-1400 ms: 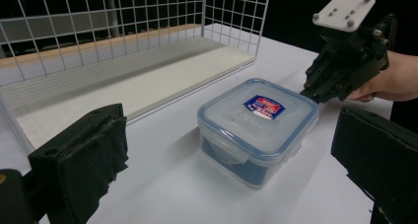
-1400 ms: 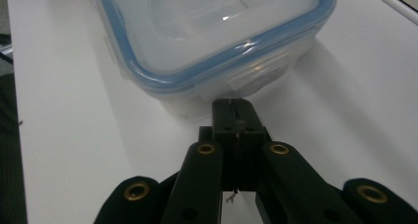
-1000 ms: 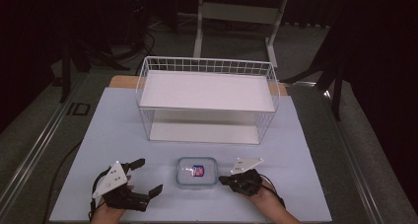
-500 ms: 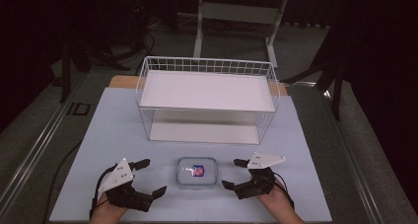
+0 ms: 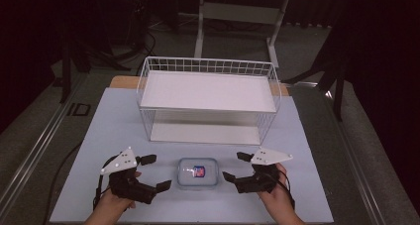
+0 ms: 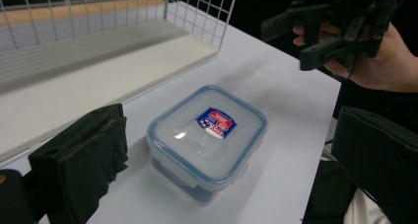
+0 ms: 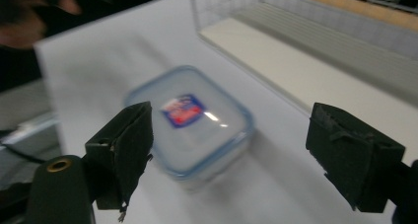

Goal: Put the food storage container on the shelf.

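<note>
Between wide-open left claw and right claw: clear lidded box, blue rim, red-blue label.

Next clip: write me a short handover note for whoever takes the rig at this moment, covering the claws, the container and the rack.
Left claw: open, empty, just left of the container.
Right claw: open, empty, just right of it.
Lidded plastic container: flat on the white table, lid on, between both claws, touched by neither.
Wire rack: behind it, both shelves bare.
Done: claws positioned either side.
Left: probably grasp the container and move it, perhaps to the rack.
</note>
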Motion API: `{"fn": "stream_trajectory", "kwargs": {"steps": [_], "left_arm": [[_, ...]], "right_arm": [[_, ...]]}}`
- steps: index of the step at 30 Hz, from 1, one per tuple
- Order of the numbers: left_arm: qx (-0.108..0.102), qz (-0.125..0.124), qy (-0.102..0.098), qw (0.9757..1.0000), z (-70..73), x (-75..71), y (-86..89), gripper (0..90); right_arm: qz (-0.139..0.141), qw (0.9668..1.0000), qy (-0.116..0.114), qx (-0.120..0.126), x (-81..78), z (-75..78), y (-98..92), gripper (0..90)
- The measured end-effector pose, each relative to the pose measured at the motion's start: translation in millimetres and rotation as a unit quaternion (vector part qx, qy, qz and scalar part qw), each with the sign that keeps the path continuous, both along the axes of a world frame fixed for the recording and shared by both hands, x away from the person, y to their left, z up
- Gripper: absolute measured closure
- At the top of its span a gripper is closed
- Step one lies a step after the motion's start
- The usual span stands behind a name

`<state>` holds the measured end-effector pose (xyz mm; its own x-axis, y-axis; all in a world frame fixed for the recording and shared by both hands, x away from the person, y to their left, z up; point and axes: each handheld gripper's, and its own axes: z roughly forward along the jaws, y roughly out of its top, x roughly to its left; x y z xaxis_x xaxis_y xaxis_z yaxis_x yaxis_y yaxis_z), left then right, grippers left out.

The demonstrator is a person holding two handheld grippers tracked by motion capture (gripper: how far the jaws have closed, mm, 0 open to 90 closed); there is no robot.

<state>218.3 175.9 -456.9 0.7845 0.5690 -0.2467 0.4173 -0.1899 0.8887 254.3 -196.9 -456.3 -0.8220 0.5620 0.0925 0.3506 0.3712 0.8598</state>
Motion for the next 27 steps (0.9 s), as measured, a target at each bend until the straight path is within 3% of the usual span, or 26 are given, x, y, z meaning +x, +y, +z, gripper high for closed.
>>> {"fn": "stream_trajectory", "kwargs": {"steps": [3, 5, 8, 10, 12, 15, 17, 18, 19, 21, 22, 23, 26, 27], "left_arm": [[-0.001, -0.001, 0.020, 0.9998, 0.4, 7.3, -4.1, 1.4], [-0.002, -0.012, 0.040, 0.9991, -1.1, 12.3, -6.7, 1.3], [0.002, -0.010, 0.059, 0.9982, -5.8, 18.2, -10.4, 1.3], [-0.002, 0.008, 0.073, 0.9973, -9.0, 20.5, -12.7, 1.3], [-0.008, 0.009, 0.086, 0.9963, -12.7, 24.0, -15.1, 1.3], [-0.004, 0.022, 0.104, 0.9943, -17.8, 27.8, -20.4, 1.4], [0.002, 0.027, 0.116, 0.9929, -20.6, 30.2, -23.4, 1.4], [0.007, 0.030, 0.138, 0.9899, -23.8, 33.9, -25.2, 1.4], [0.007, 0.030, 0.138, 0.9899, -23.8, 33.9, -25.2, 1.4], [0.016, 0.042, 0.155, 0.9869, -28.0, 37.1, -26.7, 1.4], [0.026, 0.056, 0.180, 0.9816, -33.4, 41.1, -28.7, 1.5], [0.026, 0.056, 0.180, 0.9816, -33.4, 41.1, -28.7, 1.5], [0.039, 0.070, 0.215, 0.9735, -42.1, 46.6, -30.3, 1.5], [0.038, 0.073, 0.226, 0.9706, -44.8, 47.8, -30.9, 1.5]], "right_arm": [[-0.020, 0.9992, 0.032, 0.011, 5.4, -0.3, 2.5, 13.3], [-0.022, 0.9989, 0.037, 0.021, 7.0, 0.1, 3.0, 13.4], [-0.017, 0.9984, 0.048, 0.022, 8.6, -0.4, 4.5, 12.1], [-0.011, 0.9987, 0.048, 0.014, 9.4, -1.9, 7.0, 12.2], [-0.008, 0.9986, 0.050, 0.011, 9.6, -3.7, 8.8, 12.7], [-0.036, 0.9963, 0.077, 0.007, 12.7, -10.3, 10.7, 11.7], [-0.037, 0.9958, 0.084, 0.006, 14.5, -12.8, 11.3, 11.2], [-0.055, 0.9944, 0.090, -0.004, 16.8, -17.4, 13.7, 11.2], [-0.055, 0.9944, 0.090, -0.004, 16.8, -17.4, 13.7, 11.2], [-0.068, 0.9921, 0.105, -0.009, 19.6, -23.2, 17.0, 11.2], [-0.069, 0.9909, 0.115, -0.006, 20.7, -24.7, 17.6, 11.2], [-0.069, 0.9909, 0.115, -0.006, 20.7, -24.7, 17.6, 11.2], [-0.071, 0.9866, 0.147, 0.005, 24.4, -28.6, 19.4, 11.2], [-0.075, 0.9826, 0.169, 0.018, 27.0, -30.9, 20.1, 11.6]]}}
